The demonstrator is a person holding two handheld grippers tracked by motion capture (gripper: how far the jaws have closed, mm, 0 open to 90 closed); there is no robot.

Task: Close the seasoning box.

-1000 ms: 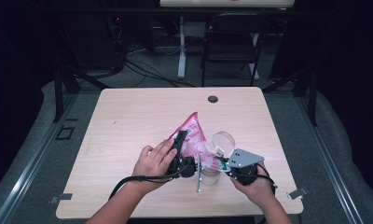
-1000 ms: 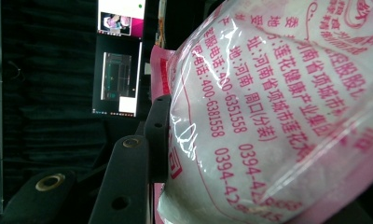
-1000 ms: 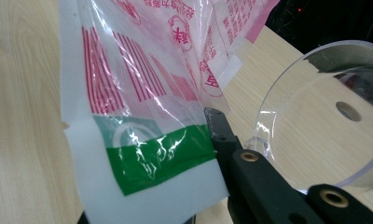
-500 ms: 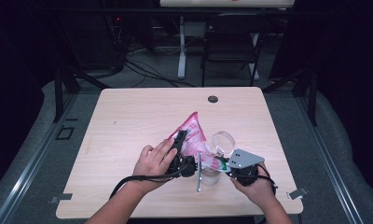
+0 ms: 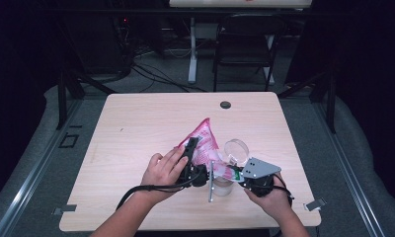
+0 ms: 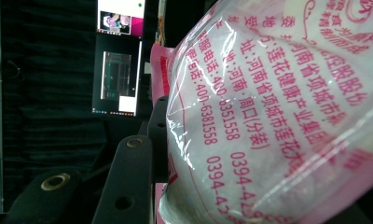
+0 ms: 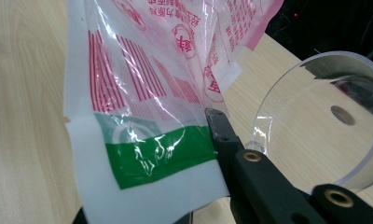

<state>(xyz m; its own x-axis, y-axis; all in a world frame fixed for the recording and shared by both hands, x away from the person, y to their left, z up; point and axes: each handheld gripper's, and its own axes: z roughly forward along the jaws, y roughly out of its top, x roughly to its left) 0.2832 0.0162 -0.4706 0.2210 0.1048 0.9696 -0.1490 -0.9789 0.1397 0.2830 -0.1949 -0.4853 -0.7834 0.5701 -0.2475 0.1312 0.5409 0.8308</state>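
A pink-and-white plastic bag (image 5: pixel 203 145) of white powder is held up, tilted, over the front middle of the table. My left gripper (image 5: pixel 191 148) is shut on its bulging body; in the left gripper view one black finger (image 6: pixel 128 186) presses the bag (image 6: pixel 278 116) and the other is hidden behind it. My right gripper (image 5: pixel 235 174) is shut on the bag's lower corner; in the right gripper view a finger (image 7: pixel 219 128) pinches the green-and-white edge (image 7: pixel 152 154). Below the bag stands a clear jar (image 5: pixel 222 186) with its round clear lid (image 5: pixel 236 150) swung open.
The wooden table (image 5: pixel 136 128) has a black grommet (image 5: pixel 225 104) near its far edge. A thin metal piece (image 5: pixel 211 183) stands beside the jar. A folding chair (image 5: pixel 245 44) and cables lie beyond the table. The left gripper view shows a lit monitor (image 6: pixel 119 70).
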